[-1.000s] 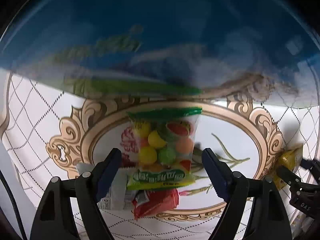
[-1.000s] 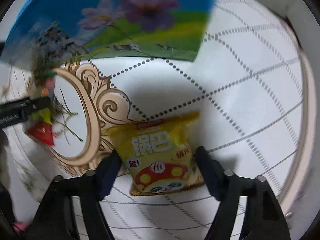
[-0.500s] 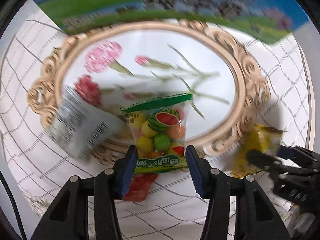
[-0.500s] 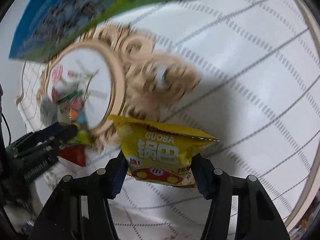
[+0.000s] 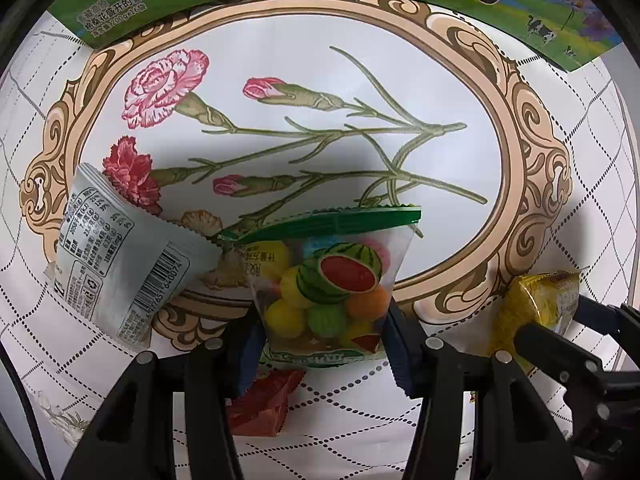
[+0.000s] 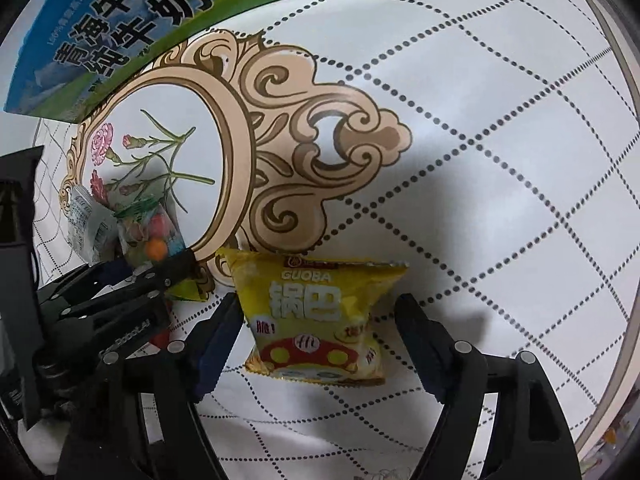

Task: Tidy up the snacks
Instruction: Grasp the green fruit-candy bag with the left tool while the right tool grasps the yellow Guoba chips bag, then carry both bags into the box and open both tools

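Tons of open white patterned desk [image 6: 500,160] from 12 to 3 o'clock of the yellow crisp packet [image 6: 320,312]; blue-green milk carton [image 6: 120,24] blocks 11, grey barcode sachet [image 5: 116,272] crowds 9.

Left gripper [image 5: 322,344], jaws opening, apparently still pressing fruit-candy bag [image 5: 332,284]; grey packet [image 5: 120,264] beside it.

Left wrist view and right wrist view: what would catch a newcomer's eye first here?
The clear fruit-candy bag, bright with a watermelon print, sits pinched in the left tool, whose jaws are easing open, low in the left wrist view. The yellow GUOBA packet stands between the opening jaws of the right tool, untouched by either. Behind both spreads the tablecloth with its gold-framed carnations.
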A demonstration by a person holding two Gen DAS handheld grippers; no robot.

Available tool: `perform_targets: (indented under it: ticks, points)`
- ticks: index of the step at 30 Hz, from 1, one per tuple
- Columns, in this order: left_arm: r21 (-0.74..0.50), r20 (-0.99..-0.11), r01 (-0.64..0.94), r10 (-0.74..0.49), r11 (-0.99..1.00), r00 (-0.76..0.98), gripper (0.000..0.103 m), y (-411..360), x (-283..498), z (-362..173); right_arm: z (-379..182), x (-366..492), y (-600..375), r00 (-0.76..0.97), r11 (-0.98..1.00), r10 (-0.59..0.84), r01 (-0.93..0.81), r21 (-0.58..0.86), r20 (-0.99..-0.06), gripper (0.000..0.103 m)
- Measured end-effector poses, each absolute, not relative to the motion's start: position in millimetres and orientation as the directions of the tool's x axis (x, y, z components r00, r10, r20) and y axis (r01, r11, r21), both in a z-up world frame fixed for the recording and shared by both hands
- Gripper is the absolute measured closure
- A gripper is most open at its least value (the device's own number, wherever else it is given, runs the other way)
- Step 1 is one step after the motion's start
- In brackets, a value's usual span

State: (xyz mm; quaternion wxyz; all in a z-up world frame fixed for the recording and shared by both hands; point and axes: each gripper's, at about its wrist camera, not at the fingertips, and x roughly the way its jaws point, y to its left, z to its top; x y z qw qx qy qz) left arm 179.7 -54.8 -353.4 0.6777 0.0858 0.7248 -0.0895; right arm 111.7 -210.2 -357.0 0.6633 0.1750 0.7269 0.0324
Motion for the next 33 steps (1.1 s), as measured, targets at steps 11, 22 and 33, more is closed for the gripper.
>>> perform_targets:
  ticks: [11, 22, 33]
  points:
    - [-0.003, -0.999, 0.250, 0.008, 0.968, -0.045, 0.053, -53.6, 175.4, -344.8, -372.0, 114.7, -196.5, -0.057, 0.951, 0.249, 0.205, 0.233, -0.967, 0.035]
    - [-0.070, -0.997, 0.232, -0.064, 0.970, -0.032, 0.055, -52.9, 163.8, -303.7, -349.3, 98.4, -193.0, -0.010, 0.948, 0.266, 0.184, 0.260, -0.964, 0.053]
    - [-0.198, -0.953, 0.278, -0.251, 0.940, 0.169, 0.055, -54.5, 206.6, -158.6, -223.1, 142.6, -216.1, 0.221, 0.900, 0.382, 0.130, 0.416, -0.897, 0.054]
